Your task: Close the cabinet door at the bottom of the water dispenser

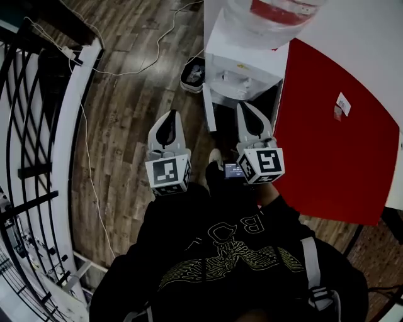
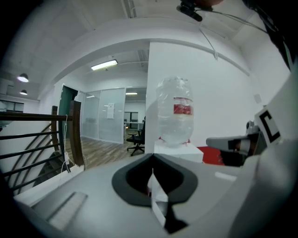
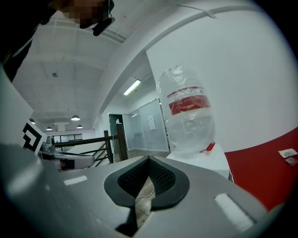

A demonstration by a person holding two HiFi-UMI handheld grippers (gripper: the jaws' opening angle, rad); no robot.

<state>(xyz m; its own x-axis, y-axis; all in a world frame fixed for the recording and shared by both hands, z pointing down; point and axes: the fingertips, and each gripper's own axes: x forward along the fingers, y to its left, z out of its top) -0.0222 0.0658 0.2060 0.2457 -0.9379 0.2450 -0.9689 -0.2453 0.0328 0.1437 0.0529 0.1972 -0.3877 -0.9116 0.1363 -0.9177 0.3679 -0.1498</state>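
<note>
The white water dispenser [image 1: 242, 56] stands at the top of the head view with a clear bottle [image 1: 277, 12] on it. At its base the narrow white cabinet door [image 1: 208, 116] stands open, swung out to the left of the dark cabinet opening [image 1: 225, 122]. My left gripper [image 1: 169, 119] is shut and empty, just left of the door's edge. My right gripper [image 1: 247, 110] is shut and empty in front of the opening. Both gripper views look upward: the left gripper [image 2: 152, 155] and the right gripper [image 3: 149, 160] each show jaws closed, with the bottle [image 2: 174, 111] [image 3: 186, 111] beyond.
A red wall panel [image 1: 334, 138] runs along the right. A black stair railing [image 1: 38, 126] borders the left. A white cable [image 1: 126, 69] trails over the wooden floor, and a dark tray [image 1: 193, 74] lies left of the dispenser. An office chair [image 2: 136, 139] stands far off.
</note>
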